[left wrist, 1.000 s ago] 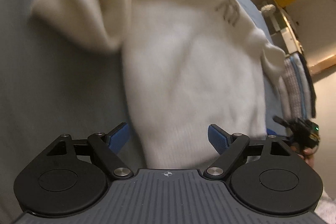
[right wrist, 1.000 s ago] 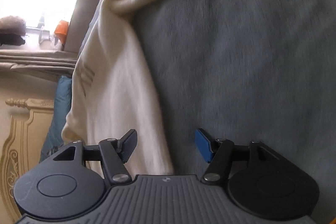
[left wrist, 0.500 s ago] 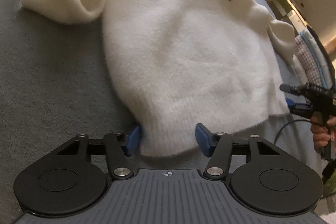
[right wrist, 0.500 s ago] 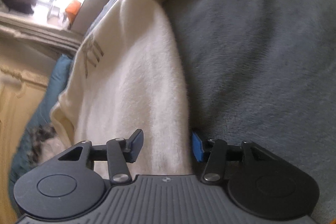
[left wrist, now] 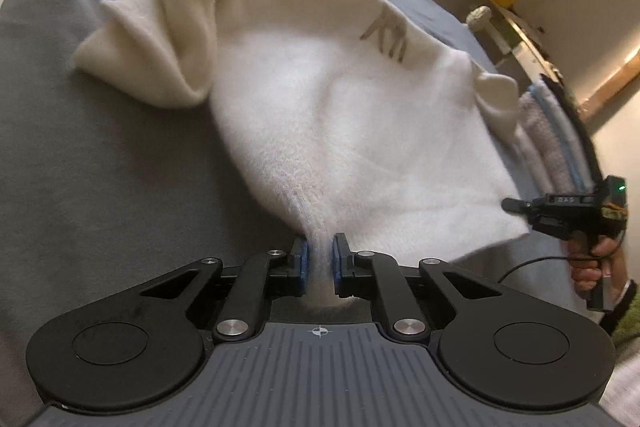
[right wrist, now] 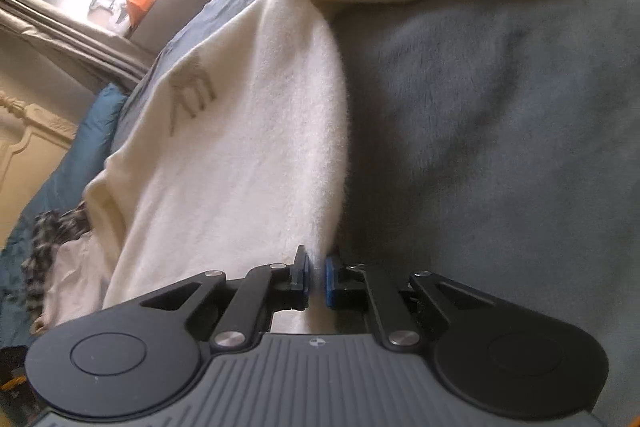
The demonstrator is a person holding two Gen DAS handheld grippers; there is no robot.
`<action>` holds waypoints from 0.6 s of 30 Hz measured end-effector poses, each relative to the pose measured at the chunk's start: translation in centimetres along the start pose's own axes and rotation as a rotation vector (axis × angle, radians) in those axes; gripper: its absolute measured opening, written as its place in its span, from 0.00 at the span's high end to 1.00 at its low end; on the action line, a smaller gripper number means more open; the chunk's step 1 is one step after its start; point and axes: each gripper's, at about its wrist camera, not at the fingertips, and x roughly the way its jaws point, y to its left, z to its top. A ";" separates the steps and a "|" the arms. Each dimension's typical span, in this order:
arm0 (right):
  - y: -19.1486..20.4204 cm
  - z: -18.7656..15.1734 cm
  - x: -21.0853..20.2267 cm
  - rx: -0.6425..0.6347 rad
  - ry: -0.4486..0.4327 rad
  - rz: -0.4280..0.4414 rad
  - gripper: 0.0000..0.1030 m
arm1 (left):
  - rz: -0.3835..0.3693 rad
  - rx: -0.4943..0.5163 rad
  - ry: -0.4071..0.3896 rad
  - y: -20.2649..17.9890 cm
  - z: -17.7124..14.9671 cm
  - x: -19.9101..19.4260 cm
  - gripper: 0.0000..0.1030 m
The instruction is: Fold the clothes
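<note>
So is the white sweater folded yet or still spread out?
Still spread: the white sweater lies mostly flat on the grey blanket, one sleeve bunched.

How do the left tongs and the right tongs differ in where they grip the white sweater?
The left tongs pinch the sweater at the hem corner nearest its folded sleeve; the right tongs pinch the opposite corner. Grey blanket lies left of the left tongs' grip, but right of the right tongs' grip. Both have just closed, bunching fabric between their pads.

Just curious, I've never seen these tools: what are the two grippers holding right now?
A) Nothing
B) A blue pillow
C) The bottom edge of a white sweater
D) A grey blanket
C: the left gripper and the right gripper each pinch the hem of the white sweater.
</note>
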 end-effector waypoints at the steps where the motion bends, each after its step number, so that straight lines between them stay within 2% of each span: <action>1: 0.0 -0.4 -0.5 0.007 0.023 0.004 0.93 | -0.006 -0.001 0.015 0.4 -0.1 -0.8 0.91; 4: -0.2 -2.1 -1.0 0.010 0.094 -0.017 0.93 | 0.005 0.022 0.069 1.1 -0.9 -1.1 0.91; 7: -0.8 -2.8 0.4 -0.021 0.131 -0.068 0.92 | 0.055 0.091 0.118 1.5 -1.8 1.7 0.89; 8: -1.2 -2.7 1.2 -0.024 0.153 -0.093 0.91 | 0.083 0.117 0.143 1.6 -2.1 2.9 0.86; 10: -1.7 -2.2 1.5 0.017 0.178 -0.089 0.90 | 0.110 0.129 0.172 1.8 -2.5 3.7 0.84; 12: -0.4 -1.8 -0.2 -0.105 0.145 -0.145 0.84 | 0.106 0.135 0.158 1.9 -2.1 2.6 0.78; 15: 2.3 -1.7 -3.2 -0.348 0.089 -0.227 0.83 | 0.154 0.180 0.087 1.6 -1.8 0.0 0.76; 16: 3.2 -2.0 -4.0 -0.435 0.084 -0.226 0.83 | 0.174 0.217 0.061 1.2 -1.7 -0.6 0.76; 18: 5.8 -3.0 -4.1 -0.573 0.120 -0.139 0.83 | 0.176 0.310 0.030 -0.2 -1.6 -0.8 0.75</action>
